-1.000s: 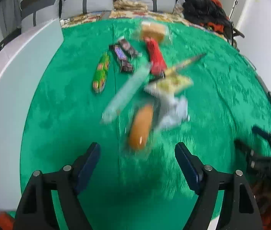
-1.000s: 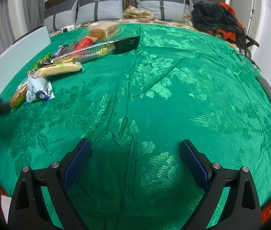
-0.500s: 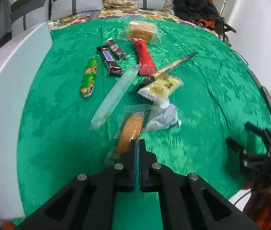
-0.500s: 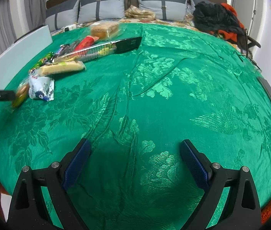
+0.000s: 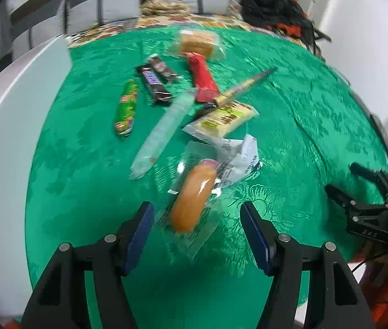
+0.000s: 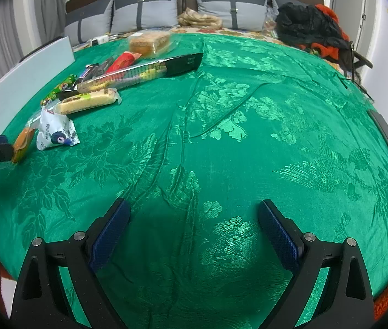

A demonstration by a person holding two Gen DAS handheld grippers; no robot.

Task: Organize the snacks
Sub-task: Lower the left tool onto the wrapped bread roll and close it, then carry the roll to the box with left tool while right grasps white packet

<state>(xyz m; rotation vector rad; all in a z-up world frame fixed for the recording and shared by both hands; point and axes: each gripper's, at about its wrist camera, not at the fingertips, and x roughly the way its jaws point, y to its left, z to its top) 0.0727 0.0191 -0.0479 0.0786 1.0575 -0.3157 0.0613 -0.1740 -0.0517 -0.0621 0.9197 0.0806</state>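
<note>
Green cloth (image 5: pixel 303 126): shiny brocade with a leaf-and-bird weave, covering the bed; the landmark for everything below.
Bun (image 5: pixel 192 197): orange-brown, oblong, sealed in a clear wrapper; it lies on the green cloth at the near end of the snack cluster.
Left gripper (image 5: pixel 196 229): jaws opening, blue pads on either side of the bun's near end, neither pad pressing on it.
White pouch (image 6: pixel 56 131): crumpled, with a blue cartoon print, touching the bun's far right side on the green cloth.
Yellow cake bar (image 5: pixel 225 119): pale, in a printed wrapper with a serrated end, just beyond the white pouch.
Clear tube pack (image 5: pixel 163 130): long, frosted, lying diagonally left of the bun.
Chocolate bars (image 5: pixel 154 83): two dark wrappers side by side, farther back on the green cloth.
Green stick pack (image 5: pixel 126 107): left of the chocolate bars.
Red packet (image 5: pixel 203 78): behind the yellow cake bar.
Right gripper (image 6: pixel 194 227): jaws wide apart over bare green cloth, well apart from the snacks.
</note>
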